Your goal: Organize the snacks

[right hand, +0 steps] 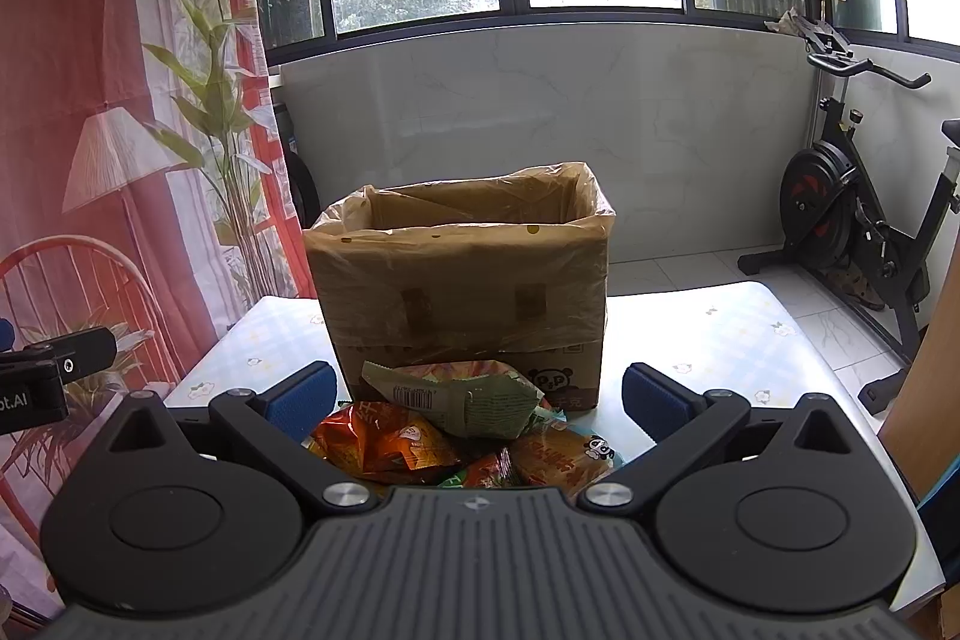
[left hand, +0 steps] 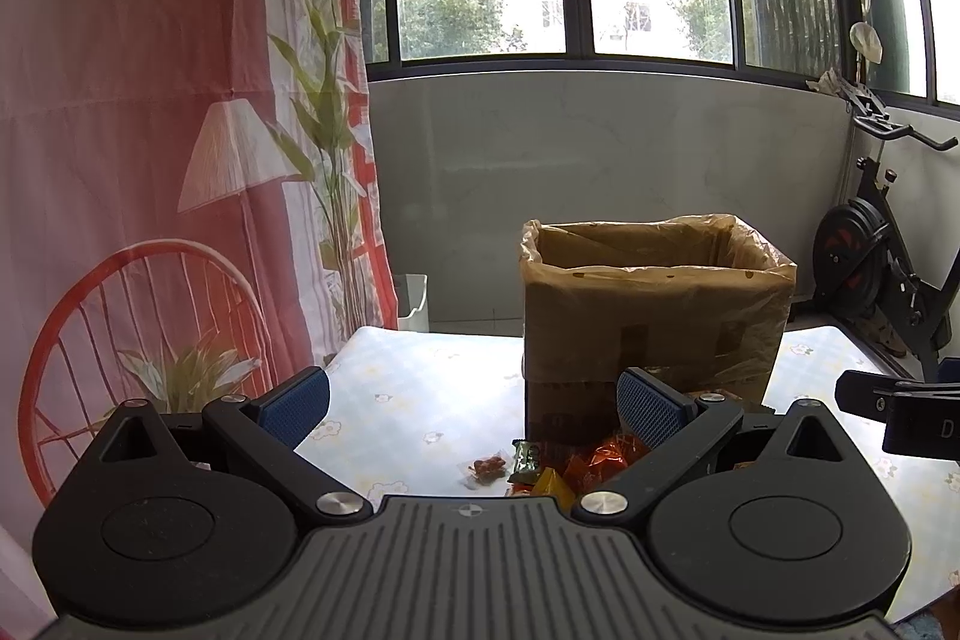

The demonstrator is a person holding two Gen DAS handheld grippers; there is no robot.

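Both the left tool (left hand: 474,403) and right tool (right hand: 479,397) gape empty above piled snacks (right hand: 462,430); a careless grab near the box (right hand: 462,280) could scatter packets off the bench (right hand: 720,334)

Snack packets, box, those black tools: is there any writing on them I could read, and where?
"PSP", roughly: beside a panda face on the cardboard box.
"ot.AI": cut-off lettering on the left gripper.
"D": cut-off letter on the right gripper.
Barcode digits on the green snack packet: too small.
Print on the orange snack packet: blurred.
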